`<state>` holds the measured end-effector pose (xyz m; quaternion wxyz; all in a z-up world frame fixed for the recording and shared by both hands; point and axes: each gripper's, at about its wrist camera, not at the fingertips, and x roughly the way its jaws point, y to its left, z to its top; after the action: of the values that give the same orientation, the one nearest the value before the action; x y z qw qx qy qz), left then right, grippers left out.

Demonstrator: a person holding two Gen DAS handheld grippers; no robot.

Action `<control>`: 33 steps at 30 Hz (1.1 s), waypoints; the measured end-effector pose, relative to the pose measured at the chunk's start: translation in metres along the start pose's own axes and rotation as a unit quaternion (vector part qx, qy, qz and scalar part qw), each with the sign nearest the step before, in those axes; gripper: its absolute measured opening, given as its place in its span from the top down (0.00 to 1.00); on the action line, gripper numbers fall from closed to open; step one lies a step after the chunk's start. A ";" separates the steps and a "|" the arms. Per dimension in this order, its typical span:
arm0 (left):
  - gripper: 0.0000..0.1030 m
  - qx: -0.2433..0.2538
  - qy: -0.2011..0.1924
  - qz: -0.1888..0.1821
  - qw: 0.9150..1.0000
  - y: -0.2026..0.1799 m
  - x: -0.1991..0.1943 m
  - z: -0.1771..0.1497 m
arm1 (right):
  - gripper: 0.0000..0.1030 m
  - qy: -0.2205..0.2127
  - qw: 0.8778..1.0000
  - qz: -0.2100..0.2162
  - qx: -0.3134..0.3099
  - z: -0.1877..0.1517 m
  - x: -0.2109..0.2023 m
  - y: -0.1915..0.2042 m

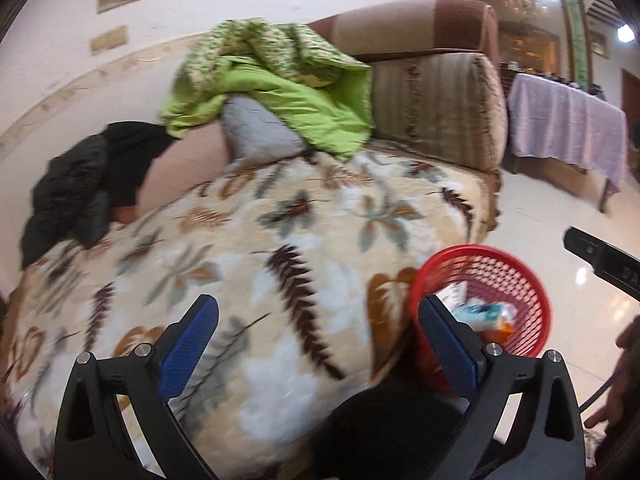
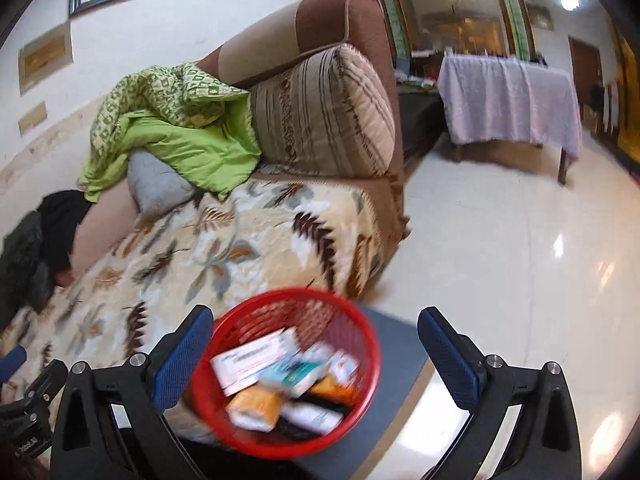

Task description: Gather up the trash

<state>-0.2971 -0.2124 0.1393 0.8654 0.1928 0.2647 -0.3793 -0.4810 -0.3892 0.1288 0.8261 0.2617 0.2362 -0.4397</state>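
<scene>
A red mesh basket point(image 2: 364, 340) stands beside the sofa's front edge and holds several pieces of trash: a white paper packet point(image 2: 250, 362), an orange wrapper point(image 2: 256, 404) and other wrappers. It also shows in the left wrist view point(image 1: 516, 276) at lower right. My right gripper point(image 2: 316, 356) is open and empty, just above the basket. My left gripper point(image 1: 316, 344) is open and empty over the leaf-patterned blanket point(image 1: 260, 248), left of the basket. The right gripper's black body point(image 1: 600, 260) shows at the right edge of the left wrist view.
The sofa carries a green quilt point(image 1: 276, 92), a grey pillow point(image 1: 260, 132), a black jacket point(image 1: 80, 192) and a striped armrest cushion point(image 1: 440, 108). A table under a lilac cloth point(image 2: 512, 96) stands on the glossy tile floor point(image 2: 500, 260). A dark mat point(image 2: 396, 364) lies under the basket.
</scene>
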 end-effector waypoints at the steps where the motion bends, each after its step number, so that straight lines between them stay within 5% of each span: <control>1: 0.02 0.001 0.006 0.016 1.000 0.003 -0.002 -0.004 | 0.00 0.014 1.000 -0.002 0.002 -0.004 0.001 0.002; 6: 0.01 0.006 0.018 0.059 0.998 0.013 -0.013 -0.019 | 0.00 0.057 0.998 -0.012 -0.019 -0.024 0.000 0.015; 14: 0.01 -0.028 0.048 0.057 0.997 0.028 -0.010 -0.026 | 0.00 0.036 0.996 -0.031 -0.077 -0.035 -0.018 0.037; 33: 0.01 -0.032 0.039 0.057 0.997 0.030 -0.016 -0.028 | 0.00 0.037 0.995 -0.029 -0.091 -0.037 -0.021 0.046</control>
<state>-0.2925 -0.1699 0.1310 0.8802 0.1941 0.2990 -0.3132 -0.4583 -0.3307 0.1240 0.8241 0.1946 0.3131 -0.4301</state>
